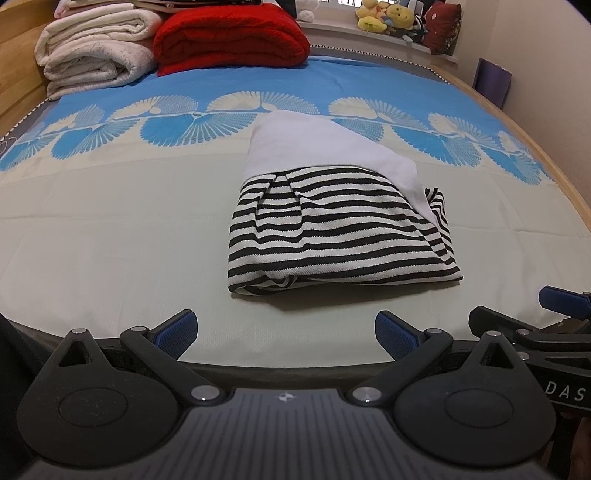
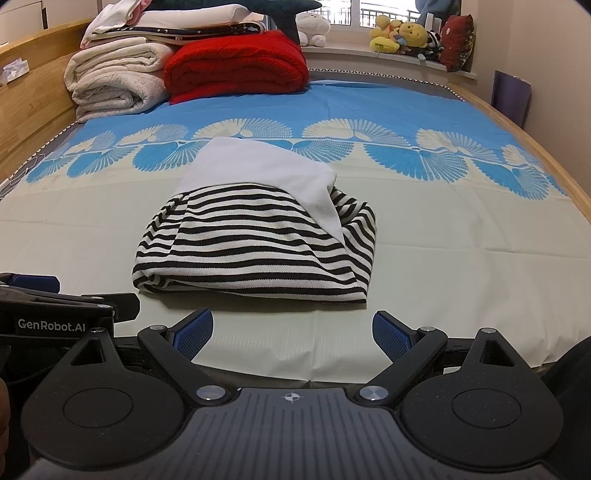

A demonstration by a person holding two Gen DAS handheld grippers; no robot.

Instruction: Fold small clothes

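Bed (image 1: pixel 110 240): covered by a pale sheet with a blue band of fan-shaped motifs across its far half; a wooden frame shows along both sides.

Folded garment (image 1: pixel 332 229): black-and-white striped body with a plain white panel at its far end, lying flat on the pale part of the sheet, just short of the blue band. The near edge is a rounded fold; on the right a white flap slants across the stripes. Seen also in the right wrist view (image 2: pixel 258 240). Nothing touches it.

Left gripper (image 1: pixel 286 334): low at the near edge of the bed, blue pads (image 1: pixel 177 332) spread wide, nothing between them. The garment lies ahead, slightly right, apart from it.

Right gripper (image 2: pixel 291 332): beside the left one, at the same near edge, spread wide and empty; the garment lies ahead of it, slightly left.

White blankets (image 1: pixel 96 48): folded stack at the far left corner.

Red blanket (image 1: pixel 229 37): folded, touching the white stack on its right.

Plush toys (image 2: pixel 406 35): yellow cluster on the windowsill beyond the bed.

Dark red cushion (image 2: pixel 456 40): upright at the right end of the sill.
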